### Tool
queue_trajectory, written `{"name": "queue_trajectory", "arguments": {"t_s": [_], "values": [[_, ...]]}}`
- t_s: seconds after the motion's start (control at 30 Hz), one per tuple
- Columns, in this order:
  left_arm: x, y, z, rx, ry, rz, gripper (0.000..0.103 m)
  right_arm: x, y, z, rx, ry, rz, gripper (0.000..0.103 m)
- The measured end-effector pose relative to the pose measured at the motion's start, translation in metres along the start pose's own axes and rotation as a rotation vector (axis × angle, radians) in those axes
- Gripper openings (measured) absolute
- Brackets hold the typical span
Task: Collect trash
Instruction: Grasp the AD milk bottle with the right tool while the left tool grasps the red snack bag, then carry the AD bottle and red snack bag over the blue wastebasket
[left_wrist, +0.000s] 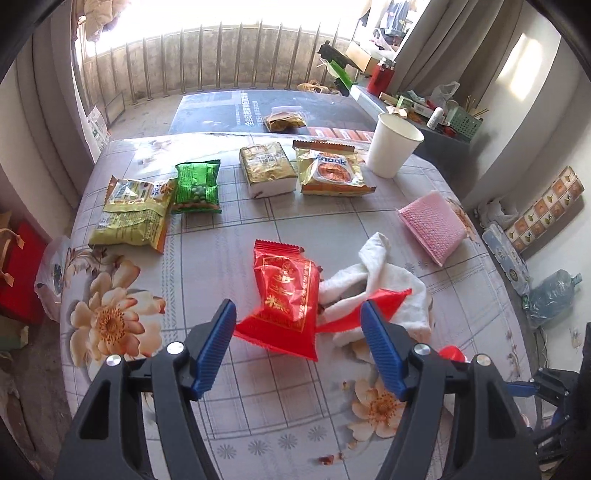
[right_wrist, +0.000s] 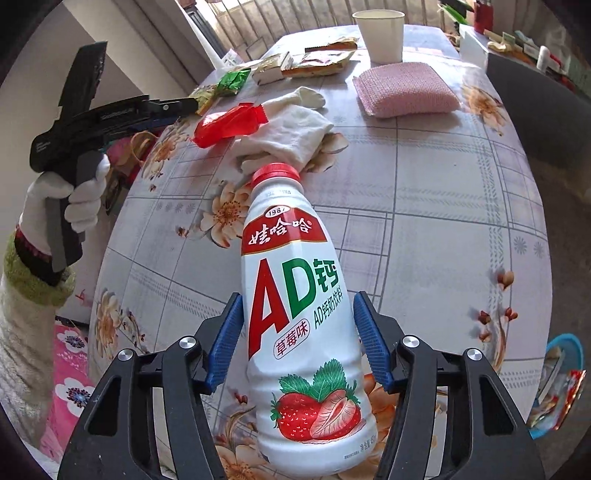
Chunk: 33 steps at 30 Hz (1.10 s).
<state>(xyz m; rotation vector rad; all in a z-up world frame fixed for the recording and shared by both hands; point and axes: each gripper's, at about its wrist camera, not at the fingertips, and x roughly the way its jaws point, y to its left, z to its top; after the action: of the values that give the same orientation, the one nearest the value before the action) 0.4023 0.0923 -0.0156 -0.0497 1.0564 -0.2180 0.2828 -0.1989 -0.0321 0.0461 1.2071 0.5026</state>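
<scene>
Two grippers out over the desk (left_wrist: 229, 236), both spread apart and holding nothing.

My left gripper (left_wrist: 298, 325) hangs over the red wrapper (left_wrist: 286, 299), its blue fingers (left_wrist: 216, 347) on either side of it without touching; the wrapper lies against a crumpled white cloth (left_wrist: 384, 280). My right gripper (right_wrist: 298, 339) has its fingers (right_wrist: 226, 345) flanking the strawberry milk bottle (right_wrist: 299, 325), red cap pointing away, with gaps on both sides. Further back sit snack packets (left_wrist: 192, 184), a pink sponge (left_wrist: 432, 225) and a white paper cup (left_wrist: 393, 146).
</scene>
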Motion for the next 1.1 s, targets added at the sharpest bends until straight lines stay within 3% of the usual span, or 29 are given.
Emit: {"name": "queue_trajectory", "arguments": {"t_s": [0.2,0.3,0.43,0.67,0.87,0.97,1.1], "values": [[0.051,0.011,0.017,-0.060,0.116,0.037,0.068,-0.015,-0.008,-0.020,0.048,-0.025,-0.008,0.057],[0.064,0.014,0.014,-0.064,0.151,0.075,0.053,-0.021,-0.012,-0.029,0.075,-0.037,-0.012,0.057],[0.059,0.018,0.007,-0.063,0.129,0.113,0.034,-0.027,-0.016,-0.040,0.097,-0.049,-0.011,0.056],[0.010,0.025,-0.046,-0.092,0.089,0.112,0.030,-0.041,-0.022,-0.069,0.154,-0.069,-0.005,0.056],[-0.052,-0.021,-0.129,-0.044,0.053,-0.036,0.030,-0.057,-0.028,-0.109,0.229,-0.084,-0.001,0.056],[-0.064,-0.056,-0.175,-0.013,0.085,-0.131,0.030,-0.065,-0.028,-0.129,0.274,-0.095,-0.007,0.056],[-0.065,-0.102,-0.219,0.021,0.112,-0.193,0.030,-0.072,-0.031,-0.152,0.353,-0.114,0.018,0.057]]}}
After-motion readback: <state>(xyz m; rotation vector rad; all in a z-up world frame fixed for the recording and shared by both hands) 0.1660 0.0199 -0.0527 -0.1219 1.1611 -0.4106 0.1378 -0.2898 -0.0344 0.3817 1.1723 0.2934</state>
